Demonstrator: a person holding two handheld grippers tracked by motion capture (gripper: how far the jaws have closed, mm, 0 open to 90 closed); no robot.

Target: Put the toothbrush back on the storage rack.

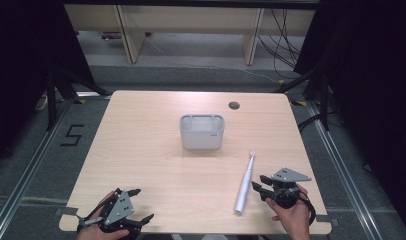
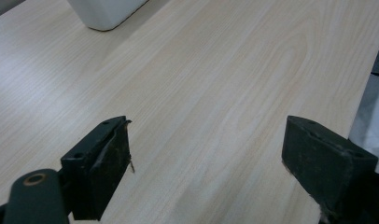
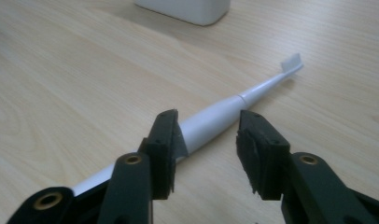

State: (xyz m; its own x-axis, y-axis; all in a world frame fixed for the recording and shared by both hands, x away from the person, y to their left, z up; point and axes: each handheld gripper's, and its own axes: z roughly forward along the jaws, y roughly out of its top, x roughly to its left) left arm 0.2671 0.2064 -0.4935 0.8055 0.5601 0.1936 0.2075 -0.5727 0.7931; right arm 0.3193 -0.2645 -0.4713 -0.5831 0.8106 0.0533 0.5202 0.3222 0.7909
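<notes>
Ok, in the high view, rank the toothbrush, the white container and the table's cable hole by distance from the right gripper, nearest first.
1. Toothbrush: lying just left of the right gripper, whose fingers are open beside its handle.
2. White container: mid-table, farther out and to the left.
3. Cable hole: near the table's far edge, beyond the container.

A black numeral 5 is marked on the grey floor to the left of the table, beside its far-left part. A small dark mark sits on the near face of the white container, too small to read
</notes>
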